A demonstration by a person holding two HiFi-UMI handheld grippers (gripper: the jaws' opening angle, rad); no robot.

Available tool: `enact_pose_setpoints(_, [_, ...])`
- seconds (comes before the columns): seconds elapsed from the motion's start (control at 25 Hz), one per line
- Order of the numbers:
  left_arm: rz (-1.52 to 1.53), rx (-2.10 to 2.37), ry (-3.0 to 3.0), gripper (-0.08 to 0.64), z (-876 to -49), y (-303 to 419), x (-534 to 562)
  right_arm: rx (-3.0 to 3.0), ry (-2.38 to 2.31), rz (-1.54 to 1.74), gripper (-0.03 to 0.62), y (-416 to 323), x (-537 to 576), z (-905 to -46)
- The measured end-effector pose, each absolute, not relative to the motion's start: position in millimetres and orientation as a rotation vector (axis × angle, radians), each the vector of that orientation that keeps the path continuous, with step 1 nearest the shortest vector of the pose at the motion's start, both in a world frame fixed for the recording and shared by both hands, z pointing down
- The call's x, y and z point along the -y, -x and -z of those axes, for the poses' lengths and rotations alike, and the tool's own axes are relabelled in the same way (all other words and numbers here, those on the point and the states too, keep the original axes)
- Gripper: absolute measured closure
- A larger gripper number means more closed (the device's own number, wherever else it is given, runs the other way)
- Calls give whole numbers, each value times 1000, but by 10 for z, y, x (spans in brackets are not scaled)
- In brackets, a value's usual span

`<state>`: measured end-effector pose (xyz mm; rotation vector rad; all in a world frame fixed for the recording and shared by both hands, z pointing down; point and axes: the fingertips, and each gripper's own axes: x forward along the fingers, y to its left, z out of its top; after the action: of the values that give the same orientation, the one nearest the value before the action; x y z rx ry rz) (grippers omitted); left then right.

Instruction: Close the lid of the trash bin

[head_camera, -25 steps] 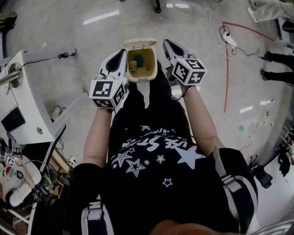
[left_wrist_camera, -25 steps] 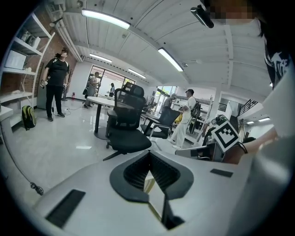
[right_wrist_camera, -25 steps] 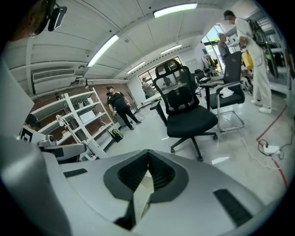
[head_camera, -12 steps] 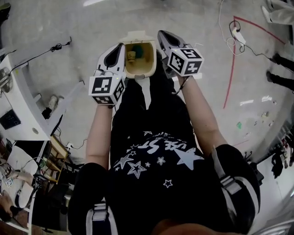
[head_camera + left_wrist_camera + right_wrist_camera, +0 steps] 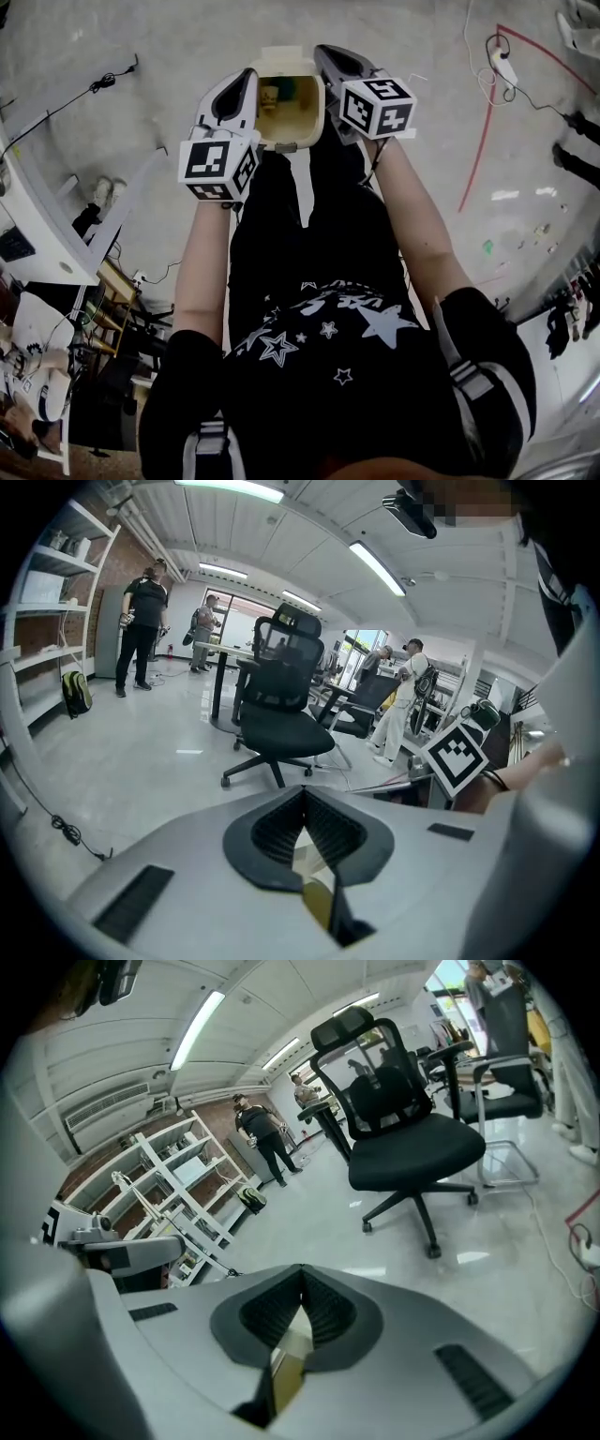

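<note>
A cream trash bin [image 5: 302, 127] stands on the floor straight ahead in the head view. It is uncovered, with yellow and green rubbish inside. Its lid [image 5: 281, 54] stands up at the far rim. My left gripper [image 5: 246, 82] lies along the bin's left side and my right gripper [image 5: 326, 56] along its right side, both close to the rim. In the left gripper view the jaws [image 5: 303, 796] meet at the tip with nothing held. The right gripper's jaws [image 5: 301, 1276] meet the same way. A cream sliver of the bin shows behind each pair.
A black office chair [image 5: 281, 719] [image 5: 412, 1138] stands on the grey floor ahead. Several people stand further back. White shelving [image 5: 178, 1194] is at the left. A red floor line [image 5: 478, 122] and a cable with a power strip [image 5: 503, 64] lie right of the bin; a white table [image 5: 42, 248] is at left.
The bin and both grippers have shifted up in the head view. The grippers now sit further along the bin's sides, and less of the raised lid shows.
</note>
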<state>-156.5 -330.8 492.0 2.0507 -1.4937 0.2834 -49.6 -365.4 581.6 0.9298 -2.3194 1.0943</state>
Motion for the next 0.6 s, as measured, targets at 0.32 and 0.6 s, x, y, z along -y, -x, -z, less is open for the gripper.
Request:
enact_pose_setpoints(0.32, [-288, 1484, -2039, 549, -5079, 1638, 3316, 2333, -858, -1074, 584, 598, 3471, -5888])
enact_pose_setpoints(0.6, [-312, 1437, -2060, 549, -5128, 1757, 3089, 2257, -871, -1075, 584, 587, 3112, -5962])
